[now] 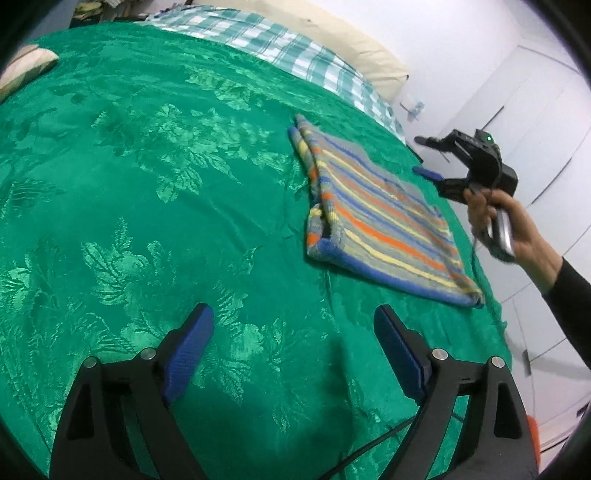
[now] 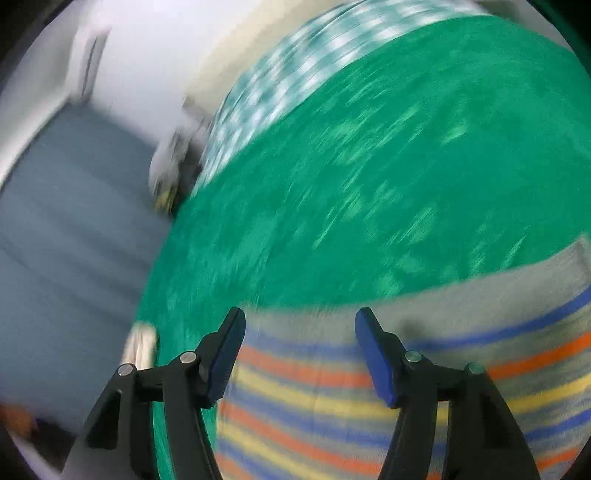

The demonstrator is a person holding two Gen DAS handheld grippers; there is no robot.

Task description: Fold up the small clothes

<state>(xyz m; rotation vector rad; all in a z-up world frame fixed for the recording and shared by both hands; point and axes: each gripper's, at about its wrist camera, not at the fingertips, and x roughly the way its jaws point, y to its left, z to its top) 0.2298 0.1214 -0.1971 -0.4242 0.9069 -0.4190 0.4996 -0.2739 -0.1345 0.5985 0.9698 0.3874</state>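
Observation:
A striped garment (image 1: pixel 376 214) in grey, blue, orange and yellow lies folded flat on the green bedspread (image 1: pixel 147 184), towards the right side. My left gripper (image 1: pixel 293 325) is open and empty, above bare bedspread, short of the garment's near edge. My right gripper (image 1: pixel 421 155) shows in the left wrist view beyond the garment's right edge, held in a hand, jaws apart. In the blurred right wrist view my right gripper (image 2: pixel 300 325) is open and empty over the striped garment's (image 2: pixel 369 387) edge.
A checked teal and white sheet (image 1: pixel 280 40) and a cream headboard (image 1: pixel 332 29) lie at the far end. A pale pillow (image 1: pixel 26 70) sits at the far left. White wardrobe doors (image 1: pixel 535 122) stand right of the bed. Grey floor (image 2: pixel 66 240) lies beside it.

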